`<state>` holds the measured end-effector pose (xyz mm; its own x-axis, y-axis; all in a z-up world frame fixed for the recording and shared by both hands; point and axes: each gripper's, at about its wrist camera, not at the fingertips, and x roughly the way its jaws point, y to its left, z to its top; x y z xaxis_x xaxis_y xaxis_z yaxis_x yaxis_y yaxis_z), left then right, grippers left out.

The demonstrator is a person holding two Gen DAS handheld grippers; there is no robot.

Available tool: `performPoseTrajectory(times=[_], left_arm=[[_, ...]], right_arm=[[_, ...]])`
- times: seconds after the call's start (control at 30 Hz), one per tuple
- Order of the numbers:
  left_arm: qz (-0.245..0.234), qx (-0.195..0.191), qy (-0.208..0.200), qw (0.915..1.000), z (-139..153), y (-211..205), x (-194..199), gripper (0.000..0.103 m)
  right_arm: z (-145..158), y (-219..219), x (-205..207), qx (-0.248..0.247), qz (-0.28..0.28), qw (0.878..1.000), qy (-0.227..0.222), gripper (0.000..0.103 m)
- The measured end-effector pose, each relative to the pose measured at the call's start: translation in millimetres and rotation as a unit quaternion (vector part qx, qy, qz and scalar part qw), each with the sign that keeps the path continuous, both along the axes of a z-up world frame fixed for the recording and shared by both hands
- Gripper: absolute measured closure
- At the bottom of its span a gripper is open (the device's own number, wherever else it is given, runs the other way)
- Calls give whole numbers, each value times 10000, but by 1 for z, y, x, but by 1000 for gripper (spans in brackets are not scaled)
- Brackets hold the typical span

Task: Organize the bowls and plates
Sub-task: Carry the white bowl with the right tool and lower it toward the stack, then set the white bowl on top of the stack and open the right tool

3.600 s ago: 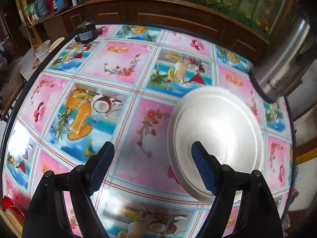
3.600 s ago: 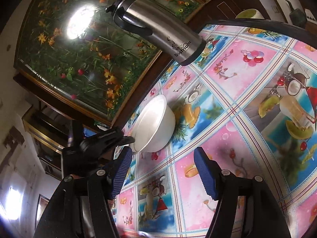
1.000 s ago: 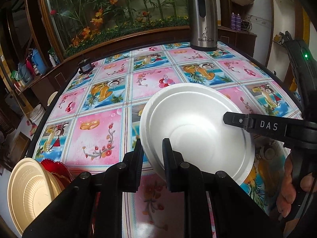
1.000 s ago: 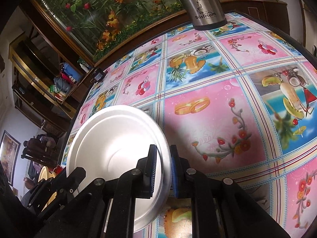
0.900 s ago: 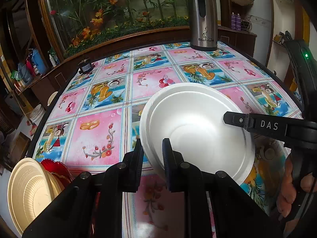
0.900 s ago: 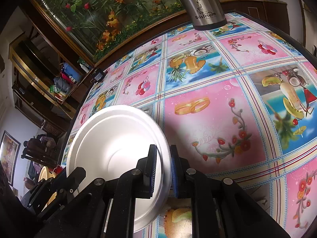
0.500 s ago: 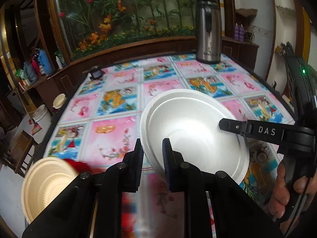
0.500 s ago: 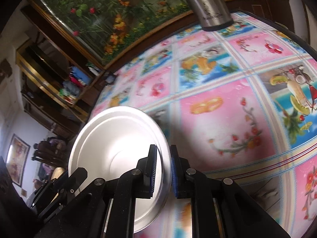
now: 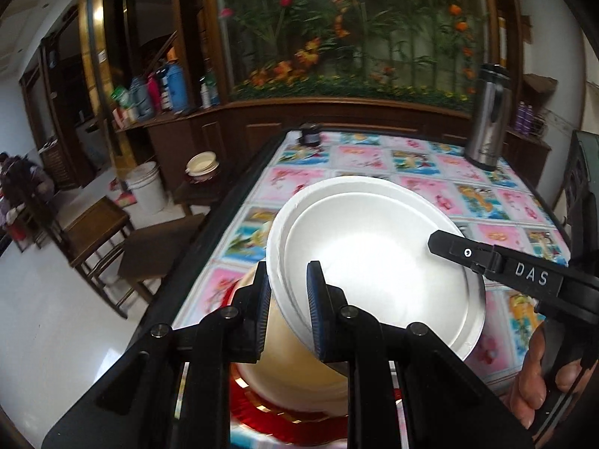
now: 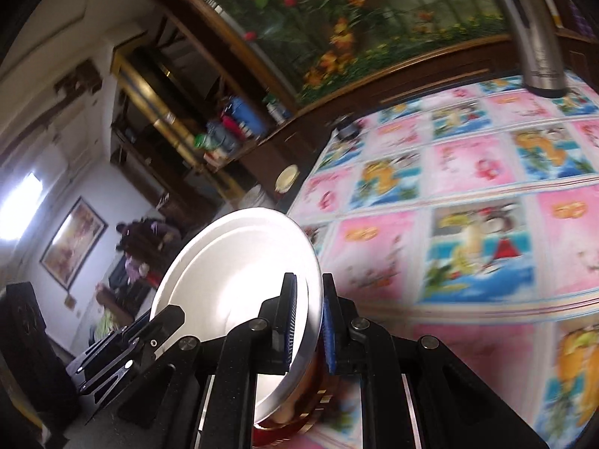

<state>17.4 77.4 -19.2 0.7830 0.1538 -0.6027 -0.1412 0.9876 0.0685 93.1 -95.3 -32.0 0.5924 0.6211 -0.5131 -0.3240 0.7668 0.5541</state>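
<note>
Plates ride between your two grippers because each pinches an opposite rim, which keeps the white bowl [image 9: 374,262], nested in the white plate [image 9: 279,224], level above the cream bowl [image 9: 299,370] and red dish [image 9: 284,417] directly beneath; your left gripper [image 9: 288,299] is narrowed onto the near rim, pads [image 9: 313,299] touching both pieces; your right gripper [image 10: 307,321] clamps the far edge likewise; the tablecloth [image 9: 486,194] stretches ahead of both.
</note>
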Motion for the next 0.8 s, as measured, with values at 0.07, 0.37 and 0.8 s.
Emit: performPoseTrajectory(times=[0.07, 0.37, 0.8], left_arm=[[121, -92, 155, 9998, -9, 14, 1, 86], [391, -307, 378, 9980, -29, 39, 3, 61], [94, -272, -753, 9967, 8, 34, -37, 19]], right_arm=[[-6, 23, -2, -202, 133, 9997, -2, 91], [-15, 63, -26, -1015, 71, 9938, -456, 70], [-17, -44, -23, -640, -1051, 9902, -665, 35]])
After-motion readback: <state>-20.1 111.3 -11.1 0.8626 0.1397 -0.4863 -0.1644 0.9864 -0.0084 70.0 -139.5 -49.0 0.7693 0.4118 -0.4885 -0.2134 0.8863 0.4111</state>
